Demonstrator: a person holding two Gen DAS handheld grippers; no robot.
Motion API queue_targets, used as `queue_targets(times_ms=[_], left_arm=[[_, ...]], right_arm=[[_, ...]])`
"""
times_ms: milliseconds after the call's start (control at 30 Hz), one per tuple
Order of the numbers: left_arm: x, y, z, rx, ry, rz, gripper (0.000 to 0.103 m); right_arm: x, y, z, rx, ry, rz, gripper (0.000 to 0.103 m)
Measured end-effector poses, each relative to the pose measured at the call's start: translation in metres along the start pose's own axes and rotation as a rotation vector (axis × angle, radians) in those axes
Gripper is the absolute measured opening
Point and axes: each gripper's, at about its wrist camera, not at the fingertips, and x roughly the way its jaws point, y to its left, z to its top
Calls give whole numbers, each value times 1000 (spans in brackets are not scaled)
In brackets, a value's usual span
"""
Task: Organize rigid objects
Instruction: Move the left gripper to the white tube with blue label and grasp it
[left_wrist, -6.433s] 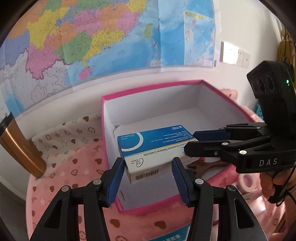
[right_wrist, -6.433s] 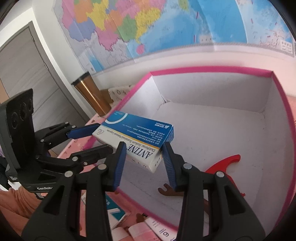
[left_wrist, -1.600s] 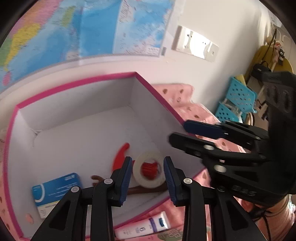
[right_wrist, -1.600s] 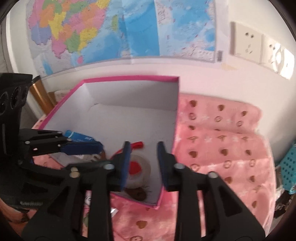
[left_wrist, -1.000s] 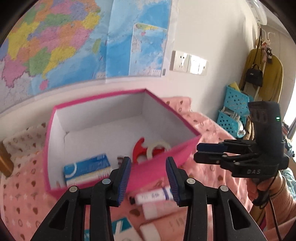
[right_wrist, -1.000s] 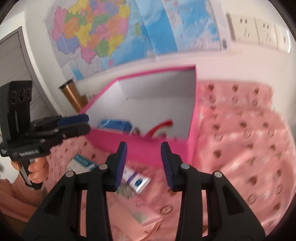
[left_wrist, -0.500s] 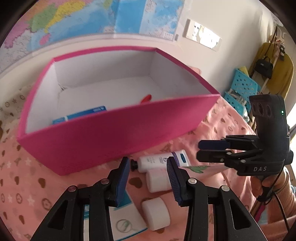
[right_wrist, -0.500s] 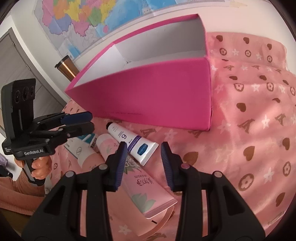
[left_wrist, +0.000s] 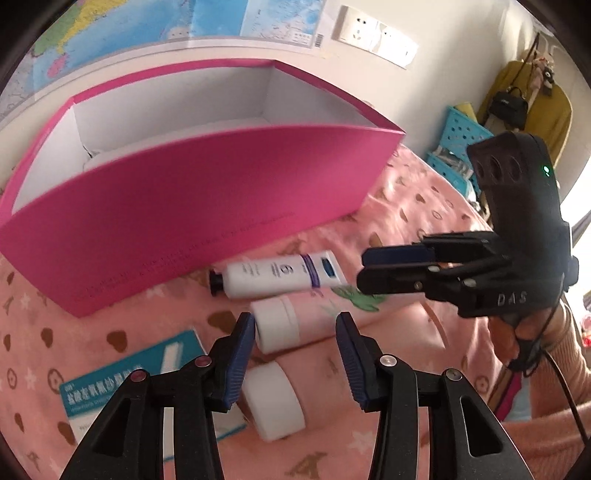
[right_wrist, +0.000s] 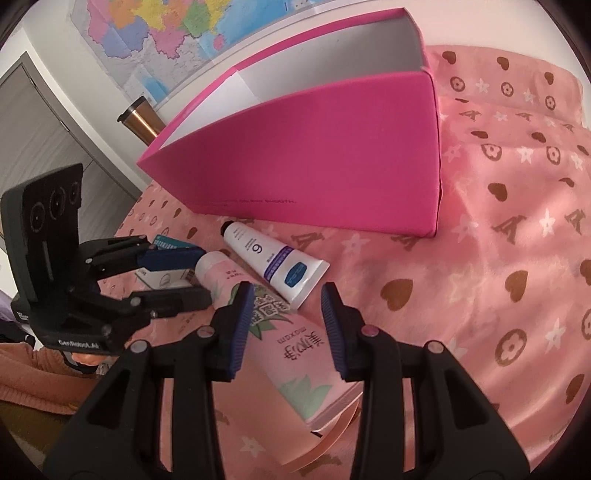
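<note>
My left-wrist view, left to right. At 8 o'clock a teal-and-white flat carton (left_wrist: 136, 384) lies on the pink heart-print cloth (left_wrist: 413, 206). My left gripper (left_wrist: 295, 350) hangs over the cloth, jaws opening, nothing pinched; a white screw cap (left_wrist: 275, 324) of the pink floral squeeze tube (left_wrist: 354, 314) sits in the gap just beside the left pad, and I cannot tell if they touch. A 2nd white-capped pink tube (left_wrist: 275, 400) lies below at 6 o'clock. The open magenta cardboard box (left_wrist: 207, 199) fills 10 to 1 o'clock. A white hand-cream tube with black cap and purple band (left_wrist: 277, 275) lies just in front of the box wall. At 3 o'clock, my right gripper (left_wrist: 364, 271) is gripped by a hand (left_wrist: 517, 332).

Right-wrist view: the right gripper (right_wrist: 288, 314) stands parted, gripping nothing, over the floral tube, white tube at 12 o'clock. A copper tumbler (right_wrist: 138, 120) stands at 10 o'clock.
</note>
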Motion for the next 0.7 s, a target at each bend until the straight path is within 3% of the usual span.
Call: queue_targets(times_ms=[200, 467, 700], left_arm=[[-3, -2, -7, 20, 16, -16, 45], [-8, 26, 11, -59, -20, 54, 45], [5, 39, 20, -97, 0, 44, 45]], right_arm=[[0, 5, -2, -40, 33, 8, 44], [3, -10, 3, 41, 3, -2, 44], [10, -12, 7, 62, 6, 0, 44]])
